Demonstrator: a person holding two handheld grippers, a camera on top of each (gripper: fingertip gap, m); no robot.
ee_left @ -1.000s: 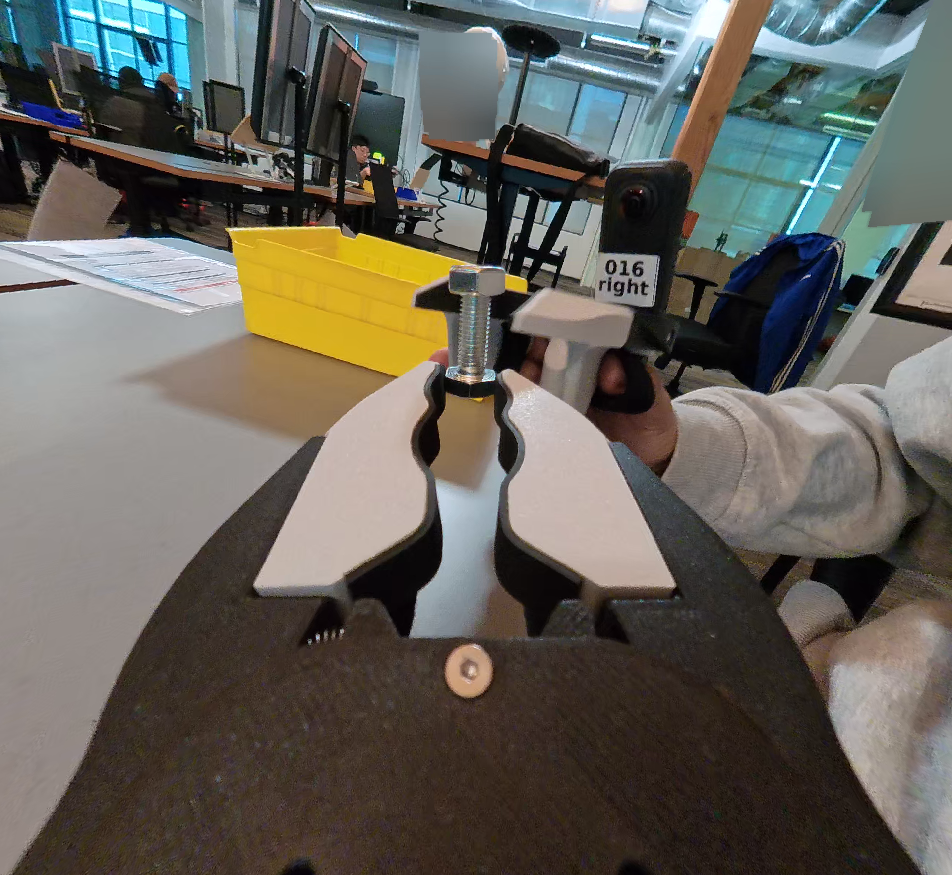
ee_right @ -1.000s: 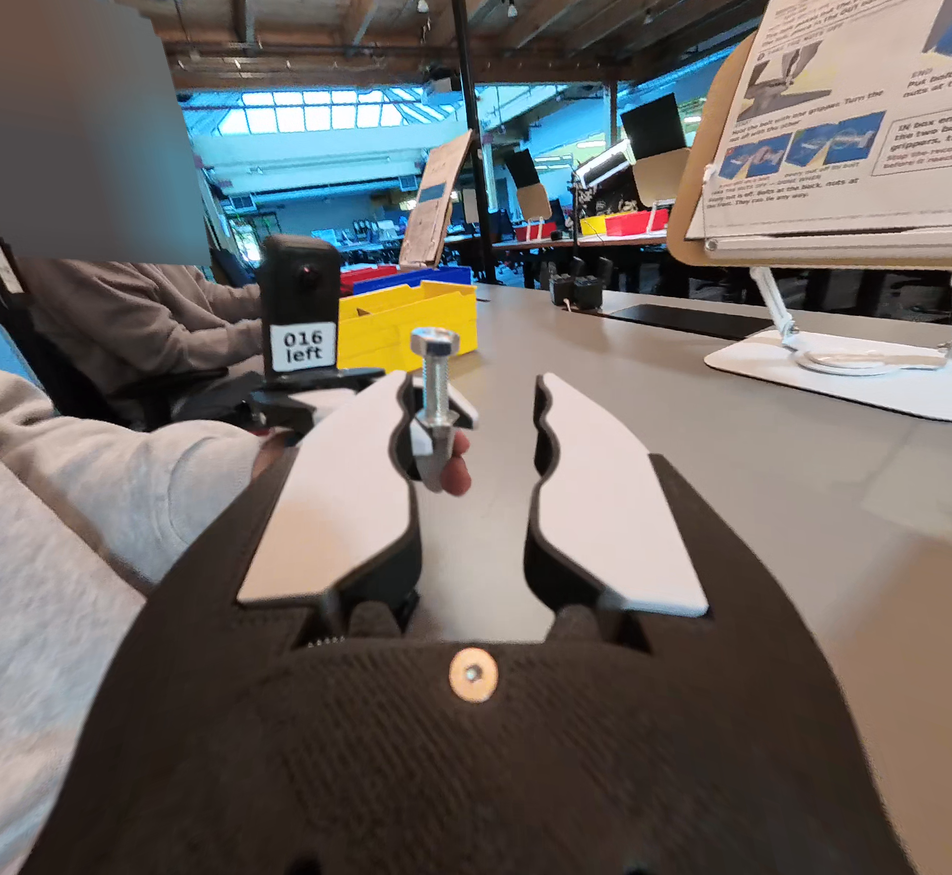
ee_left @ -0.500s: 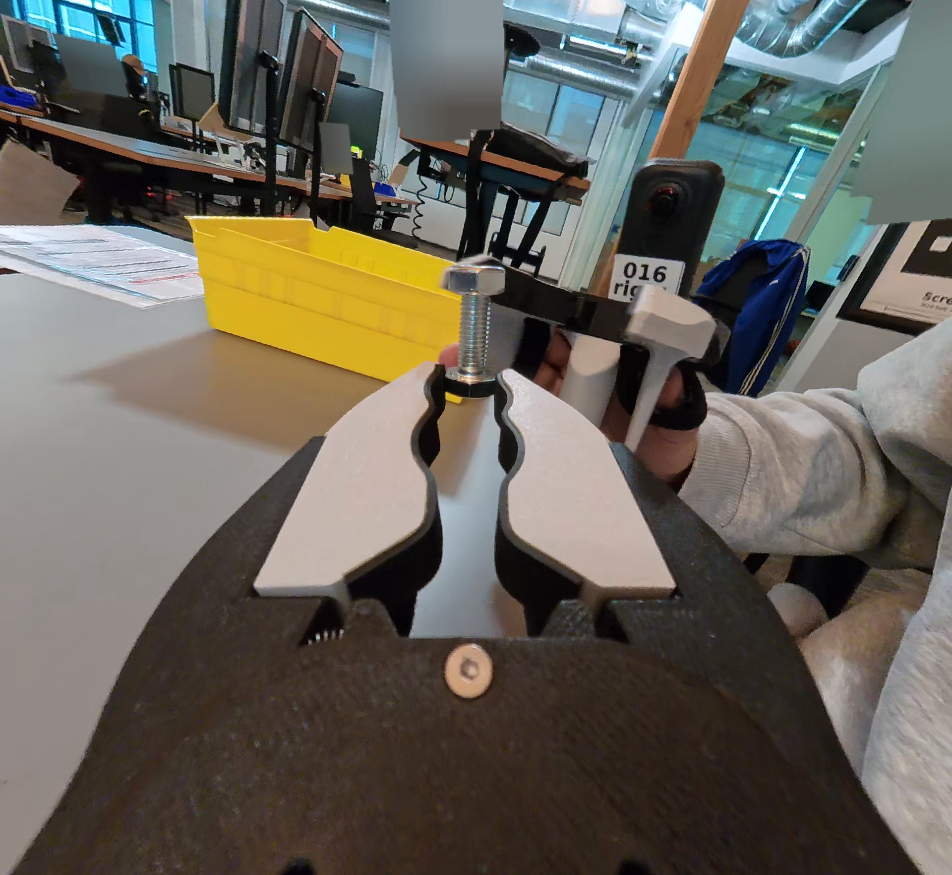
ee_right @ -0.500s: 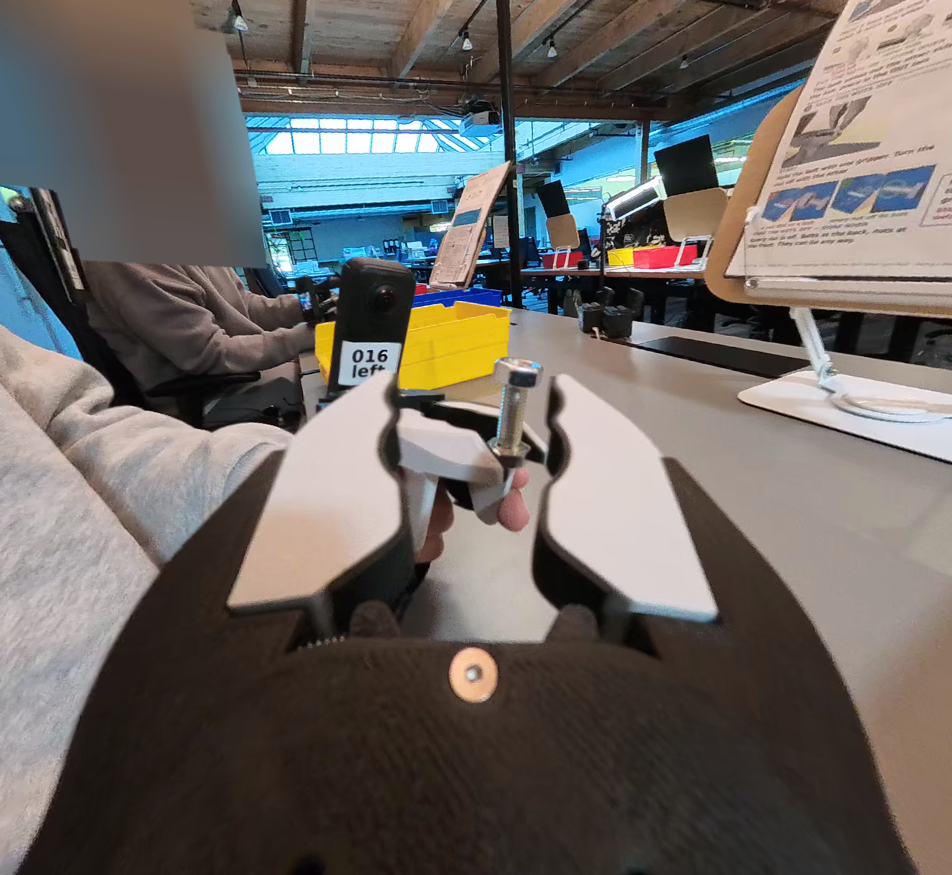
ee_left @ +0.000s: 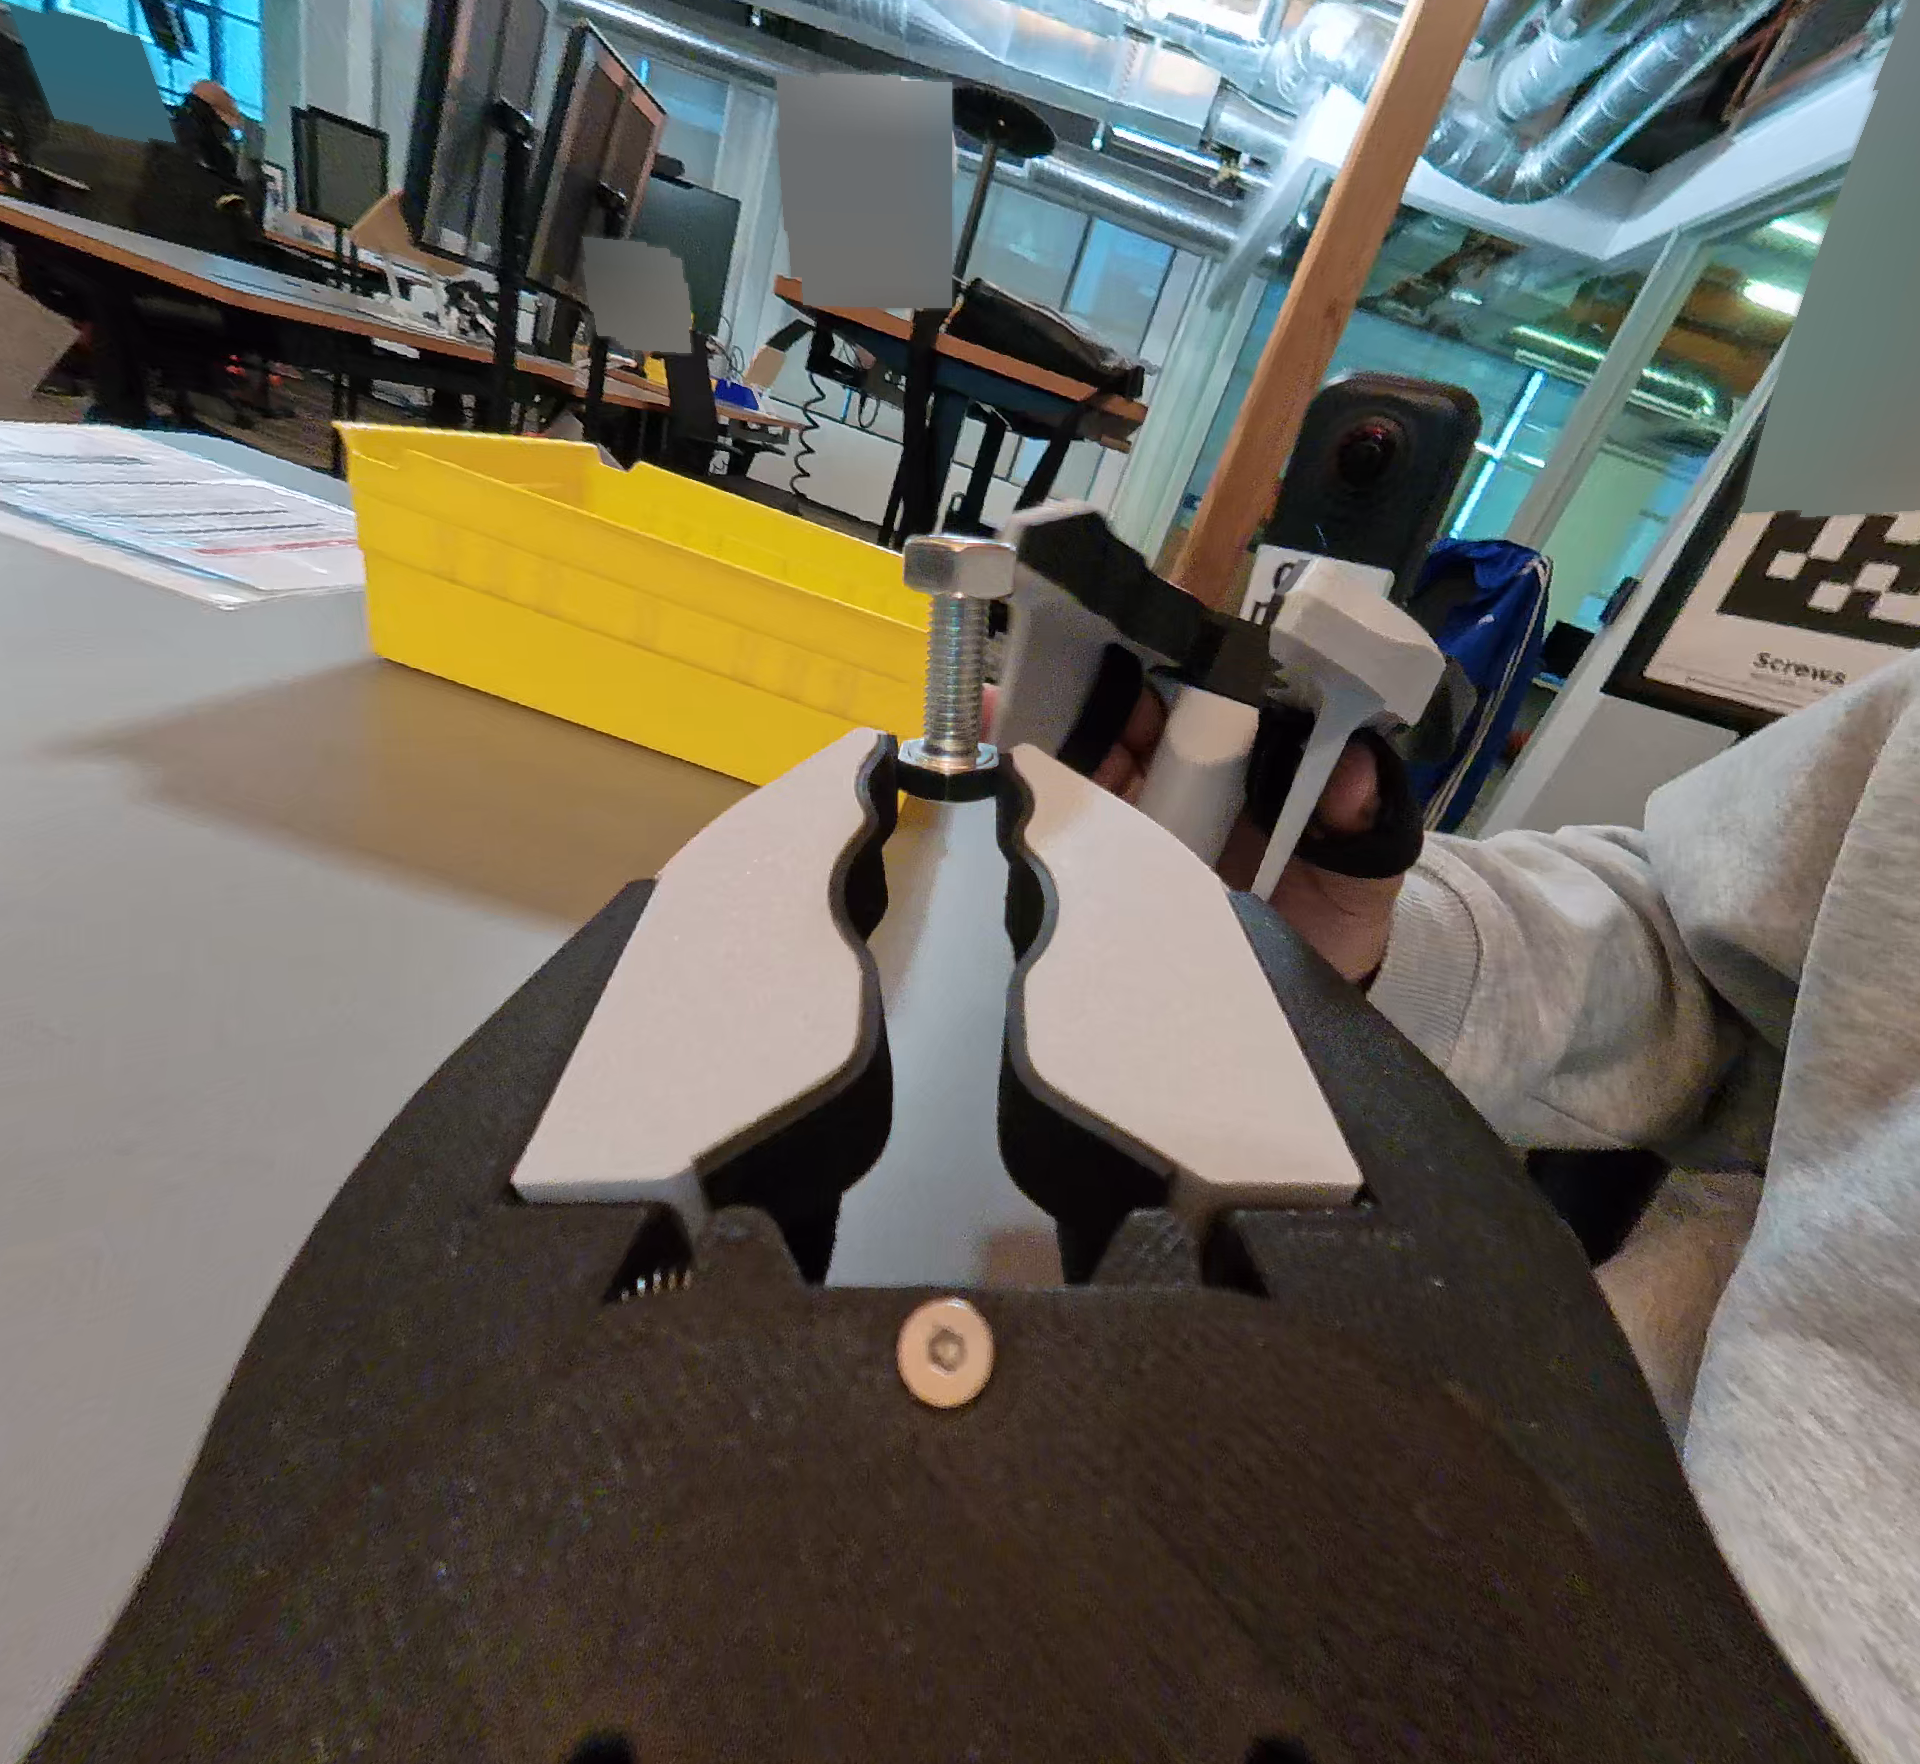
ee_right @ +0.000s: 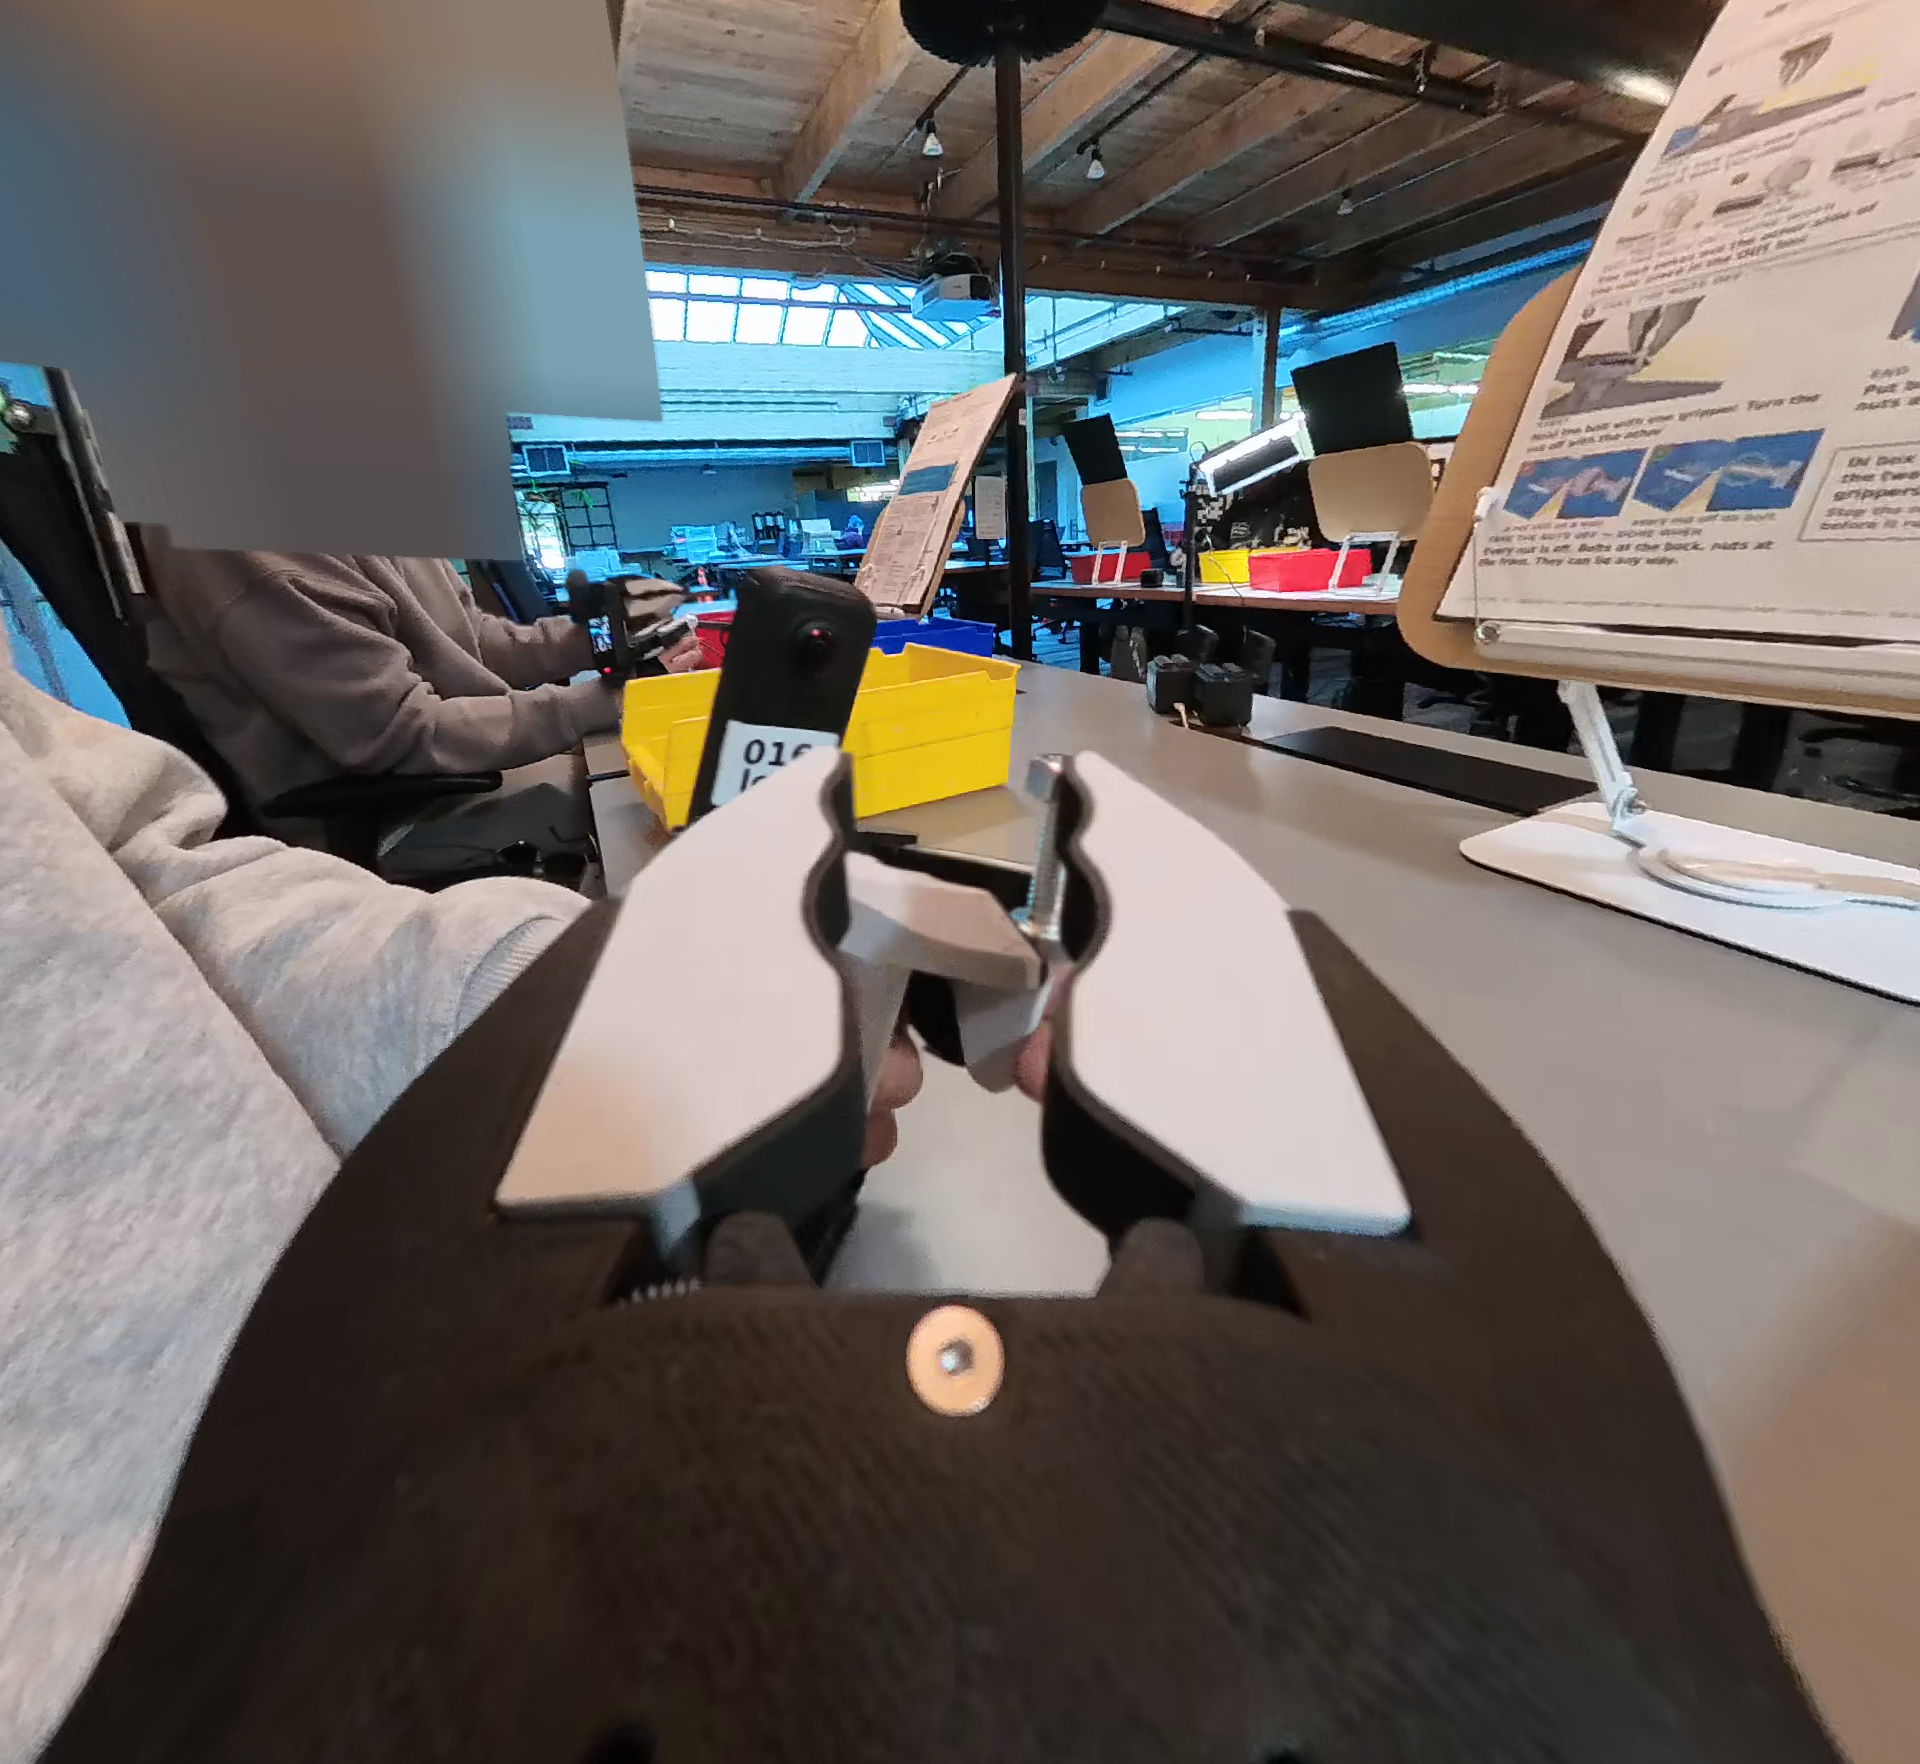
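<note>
Left gripper (ee_left: 948, 784): tips pinched on the nut (ee_left: 948, 758), the bolt (ee_left: 954, 649) upright above it, over the bench (ee_left: 260, 935) near its edge.
Right gripper (ee_right: 961, 873): spread, its far finger just beside the bolt; contact unclear.
Risk: a sideways knock from that finger could tilt the bolt or pull the nut loose.
Left view only: yellow bin (ee_left: 623, 582) behind.
Right view only: document stand (ee_right: 1662, 634).

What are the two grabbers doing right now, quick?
Left gripper: shut on the nut at the bottom of an upright bolt.
Right gripper: open, its fingers either side of the bolt, not gripping it.
</note>
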